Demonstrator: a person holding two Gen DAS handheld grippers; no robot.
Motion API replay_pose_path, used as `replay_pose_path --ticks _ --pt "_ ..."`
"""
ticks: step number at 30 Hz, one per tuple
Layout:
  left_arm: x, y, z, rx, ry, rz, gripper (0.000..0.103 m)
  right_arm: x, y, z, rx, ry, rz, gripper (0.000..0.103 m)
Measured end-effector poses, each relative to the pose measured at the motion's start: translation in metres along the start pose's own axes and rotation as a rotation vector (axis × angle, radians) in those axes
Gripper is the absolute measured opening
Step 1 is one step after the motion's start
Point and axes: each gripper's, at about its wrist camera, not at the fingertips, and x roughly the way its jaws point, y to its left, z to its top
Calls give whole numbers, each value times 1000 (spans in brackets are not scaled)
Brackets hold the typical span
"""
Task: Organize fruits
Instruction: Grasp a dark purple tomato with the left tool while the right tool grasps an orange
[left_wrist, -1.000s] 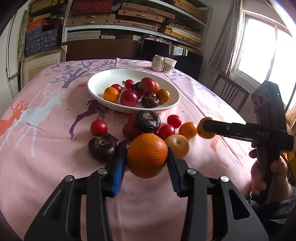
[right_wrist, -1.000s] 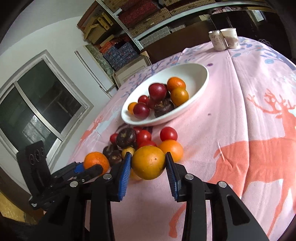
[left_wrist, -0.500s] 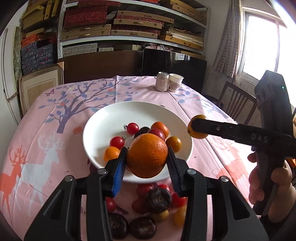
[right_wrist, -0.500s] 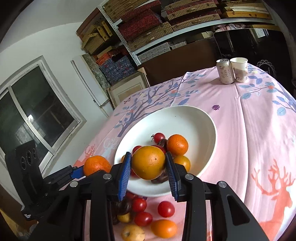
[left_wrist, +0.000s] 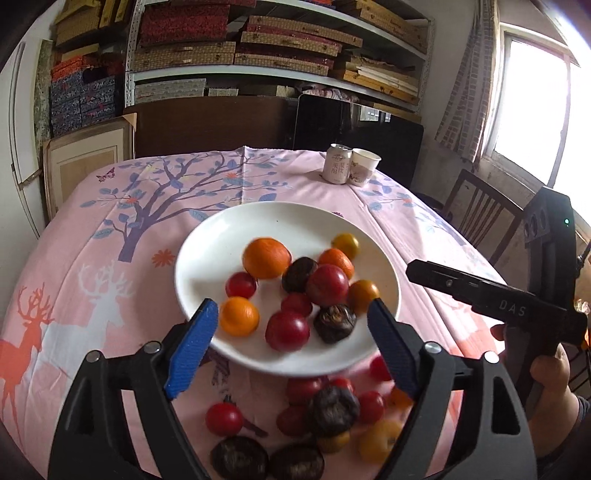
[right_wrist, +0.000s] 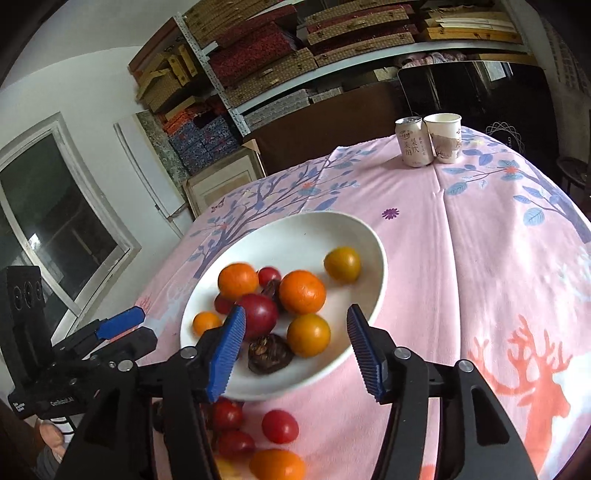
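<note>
Fruits (left_wrist: 295, 288) lay piled in the white bowl (left_wrist: 207, 254), left gripper (left_wrist: 291, 332) spread wide and empty over its near rim, right gripper (right_wrist: 295, 343) likewise released above the bowl, more fruit (left_wrist: 325, 413) loose on the cloth (left_wrist: 92, 258) beneath.

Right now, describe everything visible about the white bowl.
The white bowl is a wide, shallow, glossy dish, ceramic by its look, sitting upright on the pink printed tablecloth. It holds a loose pile of orange, red, yellow and dark wrinkled fruits, mostly toward its near side; its far inner wall is bare. More fruit lies on the cloth just beyond its near rim. Both open tools hover above it, touching nothing.
</note>
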Motion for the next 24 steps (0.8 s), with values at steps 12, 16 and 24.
replay_pose_path --ticks 12,16,24 --pt "-35 -23 -118 127 98 77 81 -18 25 -74 -125 126 -30 58" --pt "-35 -24 -117 130 89 88 80 -2 25 -79 -132 210 -40 43" --pt "-12 -24 -105 150 171 43 42 -7 19 -78 -100 188 12 40"
